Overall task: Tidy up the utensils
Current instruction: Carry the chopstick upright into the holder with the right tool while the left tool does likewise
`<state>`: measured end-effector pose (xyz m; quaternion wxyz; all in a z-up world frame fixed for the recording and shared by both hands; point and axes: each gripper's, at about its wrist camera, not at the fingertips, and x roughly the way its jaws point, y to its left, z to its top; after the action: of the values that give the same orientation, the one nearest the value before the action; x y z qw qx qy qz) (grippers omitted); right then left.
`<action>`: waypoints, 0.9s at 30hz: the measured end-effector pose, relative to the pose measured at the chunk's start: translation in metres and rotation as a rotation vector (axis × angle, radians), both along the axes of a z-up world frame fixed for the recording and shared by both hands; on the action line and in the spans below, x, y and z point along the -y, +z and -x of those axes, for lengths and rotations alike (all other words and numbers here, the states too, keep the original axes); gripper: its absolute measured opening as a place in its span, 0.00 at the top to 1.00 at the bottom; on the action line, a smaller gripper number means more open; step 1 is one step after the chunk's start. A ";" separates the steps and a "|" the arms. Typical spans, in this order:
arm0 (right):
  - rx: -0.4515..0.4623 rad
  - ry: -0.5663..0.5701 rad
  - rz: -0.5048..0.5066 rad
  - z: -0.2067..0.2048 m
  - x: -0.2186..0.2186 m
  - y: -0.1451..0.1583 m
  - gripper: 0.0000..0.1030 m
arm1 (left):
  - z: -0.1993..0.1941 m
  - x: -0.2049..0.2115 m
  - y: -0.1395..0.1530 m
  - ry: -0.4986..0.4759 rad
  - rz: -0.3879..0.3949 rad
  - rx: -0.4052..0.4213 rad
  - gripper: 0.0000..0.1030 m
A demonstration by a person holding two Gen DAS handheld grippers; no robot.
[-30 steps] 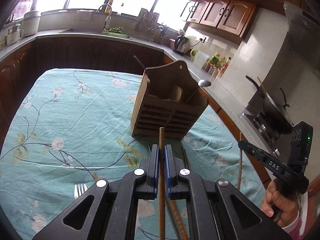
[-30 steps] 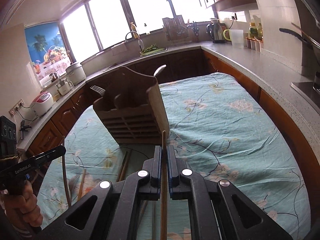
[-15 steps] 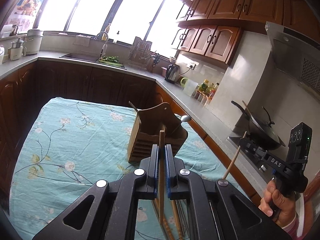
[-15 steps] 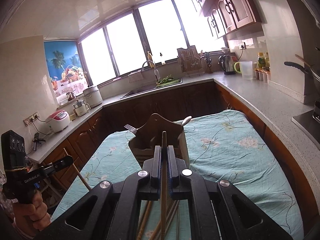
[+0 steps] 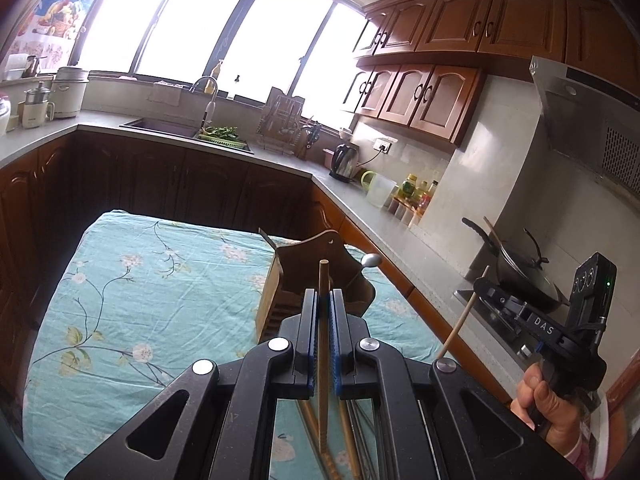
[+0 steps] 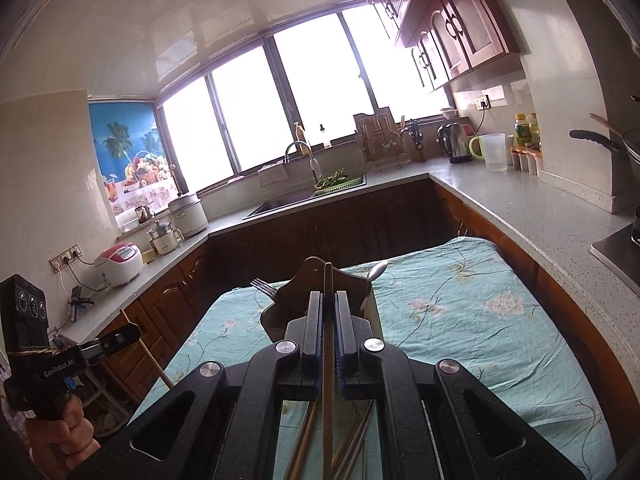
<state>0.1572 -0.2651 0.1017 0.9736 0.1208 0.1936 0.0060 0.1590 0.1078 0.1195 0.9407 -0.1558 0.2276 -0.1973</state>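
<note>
Grippers, two, each pinching one wooden chopstick. Left gripper [image 5: 323, 308]: jaws pressed together on a chopstick [image 5: 323, 280], which runs up between the blue pads with its blunt end standing clear above them. Right gripper [image 6: 329, 308]: jaws likewise pressed together on a second chopstick [image 6: 328, 280], held the same way. Each gripper also shows in the other's view, held in a hand [image 5: 548, 400] at the frame edge, its chopstick angled upward.

Holder, wooden, slatted front, arched back [image 5: 316, 276]: stands upright on the table just beyond both grippers, which are raised above the cloth and aimed toward it. Contents so far: one fork [image 6: 265, 286], tines up, on its left side in the right wrist view; one spoon [image 6: 378, 269], bowl up, on the opposite side.

Table, covered by a teal floral cloth [image 5: 140, 300]. Loose items lying on it beneath the grippers: several more chopsticks [image 6: 304, 432], wooden ones and some thinner, greyer ones whose material cannot be told; the count is unclear, as the gripper bodies hide most of them.

Progress, as judged: part done. Fork and spoon are stowed; the two chopsticks in hand are lifted but not yet in the holder; the loose ones on the cloth remain to be collected. Which compartment the chopsticks are meant for cannot be told.
</note>
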 end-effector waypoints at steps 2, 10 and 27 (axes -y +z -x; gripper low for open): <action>0.016 -0.008 -0.004 -0.005 0.002 0.004 0.95 | -0.005 0.000 0.004 0.001 0.000 0.016 0.97; 0.116 -0.043 -0.013 -0.040 0.010 0.028 0.95 | -0.038 0.003 0.029 0.030 0.009 0.107 0.97; 0.227 -0.128 0.001 -0.129 0.032 0.011 0.95 | -0.152 0.045 -0.018 0.202 0.038 0.169 0.97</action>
<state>0.2863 -0.2967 0.1127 0.9877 0.1311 0.0742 -0.0428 0.3106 0.0627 0.1020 0.9685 -0.1788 0.1268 -0.1182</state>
